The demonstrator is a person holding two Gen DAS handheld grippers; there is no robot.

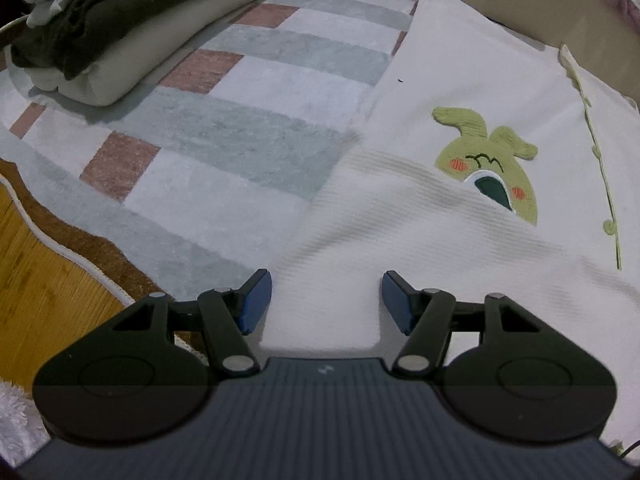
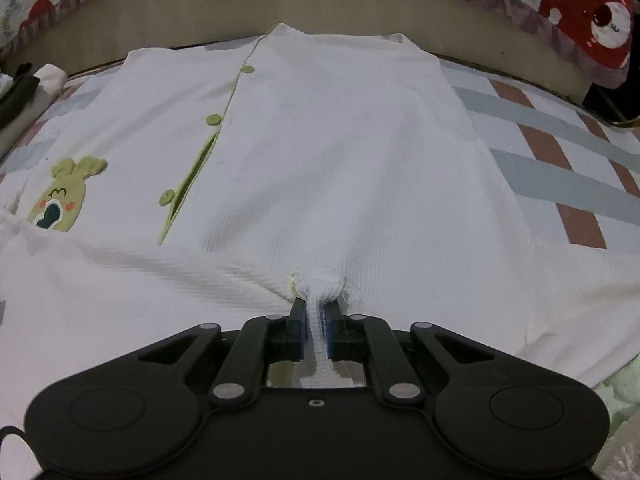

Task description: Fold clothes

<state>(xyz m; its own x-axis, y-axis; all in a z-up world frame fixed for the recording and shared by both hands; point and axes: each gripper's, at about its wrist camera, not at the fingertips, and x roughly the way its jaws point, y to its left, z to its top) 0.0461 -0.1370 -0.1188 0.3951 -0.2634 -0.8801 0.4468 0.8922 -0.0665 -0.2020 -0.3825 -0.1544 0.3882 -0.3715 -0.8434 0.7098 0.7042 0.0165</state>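
- Right claw (image 2: 316,330): its two blue pads are clamped on a pinched-up fold of the white waffle-knit garment (image 2: 320,152), at the near edge of the cloth; the fabric bunches into a small knot just ahead of the pads, with a bit of green trim beside it.
- Left claw (image 1: 326,300): its blue-padded fingers (image 1: 254,300) stand apart over the same white garment, with flat cloth in the gap and nothing gripped.
- From the right wrist view, the garment lies spread out flat, running away from the claw toward a beige padded edge (image 2: 240,8); a green-trimmed placket with round green buttons (image 2: 213,120) runs down its left half.
- A green cartoon rabbit patch (image 1: 492,160) with an open mouth and orange cheeks sits on the garment, ahead and right of the left claw; a thin green vine-like trim (image 1: 600,168) runs further right.
- Beneath the garment lies a soft rug with grey, white and reddish-brown blocks (image 1: 224,128), bare on both sides of the cloth.
- At the far left of the rug rests a stack of folded clothes in cream, dark grey and white (image 1: 100,40), well apart from the garment.
- A strip of yellow wooden floor (image 1: 36,280) shows past the rug's near left edge.
- Beyond the beige edge, at upper right in the right wrist view, hangs fabric printed with a red bear (image 2: 588,12).
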